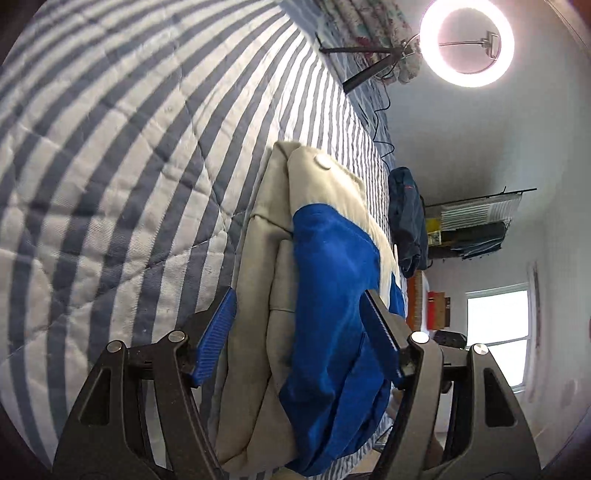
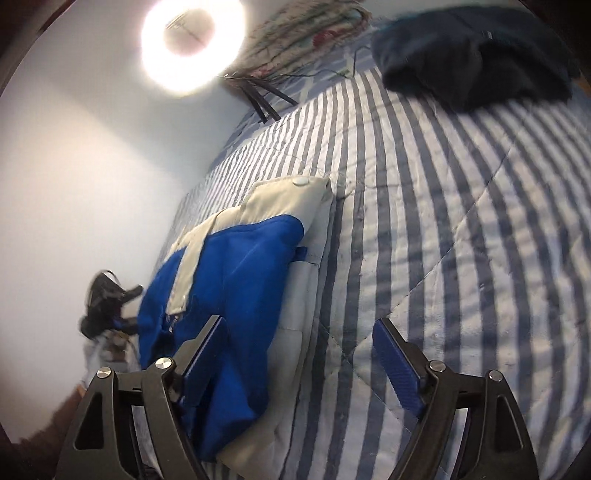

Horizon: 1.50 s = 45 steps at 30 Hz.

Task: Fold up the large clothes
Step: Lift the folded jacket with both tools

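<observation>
A folded blue and beige jacket (image 1: 317, 280) lies on the striped quilt (image 1: 122, 155) near the bed's edge. My left gripper (image 1: 299, 332) is open, its fingers on either side of the jacket's near end, close above it. In the right wrist view the same jacket (image 2: 240, 280) lies left of centre on the quilt (image 2: 461, 229). My right gripper (image 2: 299, 350) is open over the jacket's near right edge; its left finger (image 2: 205, 350) sits over the blue cloth, its right finger (image 2: 397, 365) over the quilt. Whether the fingers touch the cloth I cannot tell.
A dark navy garment (image 2: 472, 55) lies bunched at the far side of the bed, also in the left wrist view (image 1: 406, 218). A lit ring light (image 1: 467, 42) on a black tripod (image 2: 262, 96) stands by a floral pillow (image 1: 373, 33). A wall, shelf and window (image 1: 498, 336) lie beyond the edge.
</observation>
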Each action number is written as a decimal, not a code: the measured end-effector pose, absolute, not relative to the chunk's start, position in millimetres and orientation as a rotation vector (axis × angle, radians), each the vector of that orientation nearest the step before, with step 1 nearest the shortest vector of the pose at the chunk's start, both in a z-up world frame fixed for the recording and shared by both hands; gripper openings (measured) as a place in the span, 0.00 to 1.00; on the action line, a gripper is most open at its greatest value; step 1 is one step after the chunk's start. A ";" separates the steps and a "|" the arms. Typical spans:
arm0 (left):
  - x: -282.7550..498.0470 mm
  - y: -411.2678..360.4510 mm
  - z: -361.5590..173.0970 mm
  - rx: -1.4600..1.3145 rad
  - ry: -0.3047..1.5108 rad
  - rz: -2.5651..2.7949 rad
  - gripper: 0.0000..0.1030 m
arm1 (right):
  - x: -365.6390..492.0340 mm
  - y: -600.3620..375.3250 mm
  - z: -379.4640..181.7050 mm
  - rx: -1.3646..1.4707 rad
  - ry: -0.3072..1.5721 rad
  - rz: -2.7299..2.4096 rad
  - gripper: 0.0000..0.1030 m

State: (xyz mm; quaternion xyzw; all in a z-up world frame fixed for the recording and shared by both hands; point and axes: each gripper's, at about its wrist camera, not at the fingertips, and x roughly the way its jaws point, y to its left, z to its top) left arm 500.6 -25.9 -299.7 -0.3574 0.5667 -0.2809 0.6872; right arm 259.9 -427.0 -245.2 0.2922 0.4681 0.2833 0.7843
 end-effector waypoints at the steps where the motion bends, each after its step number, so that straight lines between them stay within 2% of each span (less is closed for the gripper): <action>1: 501.6 -27.1 -303.5 -0.800 1.276 -0.630 0.69 | 261.4 -423.6 -249.7 0.653 1.016 0.621 0.82; 10: 507.3 -41.6 -313.4 -0.766 1.293 -0.691 0.69 | 269.5 -424.5 -265.7 0.807 0.991 0.712 0.82; 12: 509.8 -50.2 -312.3 -0.739 1.290 -0.695 0.69 | 277.2 -415.3 -266.5 0.814 0.998 0.741 0.75; 16: 516.3 -65.4 -309.2 -0.684 1.292 -0.697 0.68 | 284.6 -391.9 -266.5 0.778 1.020 0.785 0.68; 21: 515.8 -74.6 -303.8 -0.626 1.286 -0.675 0.57 | 289.7 -376.2 -265.1 0.760 1.020 0.793 0.67; 22: 516.2 -76.7 -302.8 -0.614 1.282 -0.673 0.55 | 289.8 -375.5 -265.1 0.770 1.022 0.787 0.64; 24: 514.0 -81.7 -297.4 -0.577 1.268 -0.659 0.51 | 289.1 -374.3 -265.3 0.768 1.037 0.771 0.47; 30: 500.3 -106.0 -269.5 -0.413 1.207 -0.600 0.38 | 286.0 -358.1 -244.8 0.634 1.023 0.714 0.32; 36: 481.9 -124.1 -245.0 -0.300 1.146 -0.567 0.29 | 276.6 -328.9 -207.7 0.423 0.989 0.640 0.27; 45: 443.0 -150.5 -205.6 -0.151 1.044 -0.570 0.25 | 250.7 -300.4 -162.1 0.175 0.928 0.594 0.24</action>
